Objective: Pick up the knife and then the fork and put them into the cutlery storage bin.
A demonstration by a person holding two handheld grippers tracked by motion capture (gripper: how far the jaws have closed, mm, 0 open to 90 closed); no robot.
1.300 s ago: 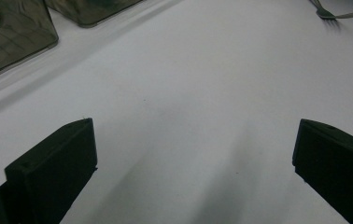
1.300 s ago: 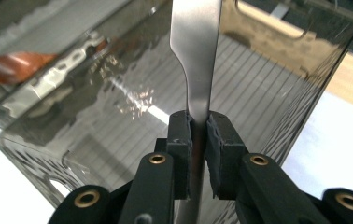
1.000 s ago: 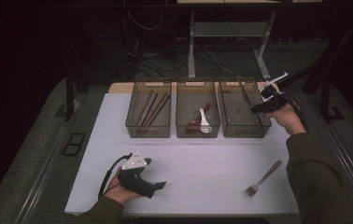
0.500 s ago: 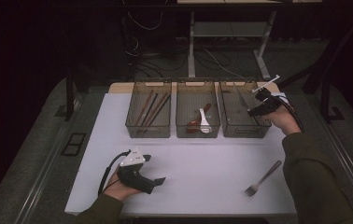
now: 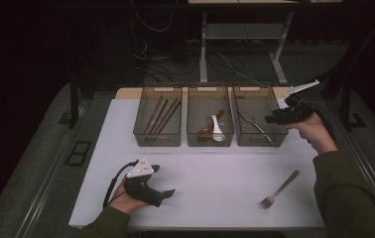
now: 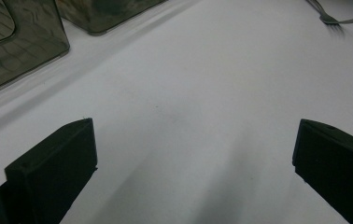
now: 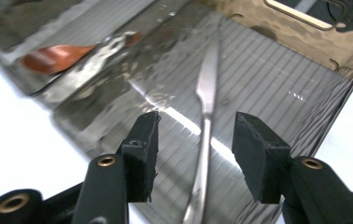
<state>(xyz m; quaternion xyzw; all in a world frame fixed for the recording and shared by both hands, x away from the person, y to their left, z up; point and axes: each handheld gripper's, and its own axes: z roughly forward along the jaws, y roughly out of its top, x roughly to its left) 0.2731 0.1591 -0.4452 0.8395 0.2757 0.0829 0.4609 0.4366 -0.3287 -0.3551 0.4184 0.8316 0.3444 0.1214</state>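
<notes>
While the right claw (image 5: 270, 119) hovers over the rh bin (image 5: 260, 141), its jaws have just been opening and stand apart w/ nothing gripped; in the right gripper view a metal utensil (image 7: 206, 116), prob a knife or fork handle, lies on the ribbed bin floor below the gap betw the pads, not touched by them. So that piece looks delivered. Sorting seems well along: chopsticks (image 5: 159, 113) sit in the lh bin (image 5: 157, 140), spoons (image 5: 213, 126) in the middle bin (image 5: 210, 141), cutlery in the rh one. Left to do, as far as I can judge: one fork (image 5: 279, 190) lies loose on the desk (image 5: 215, 173), near the front right, well apart from the bins. Left claw (image 5: 168, 193) rests low on the desk at front left, jaws wide apart, empty. Next prob: right hand goes for the fork, then into the rh bin.
</notes>
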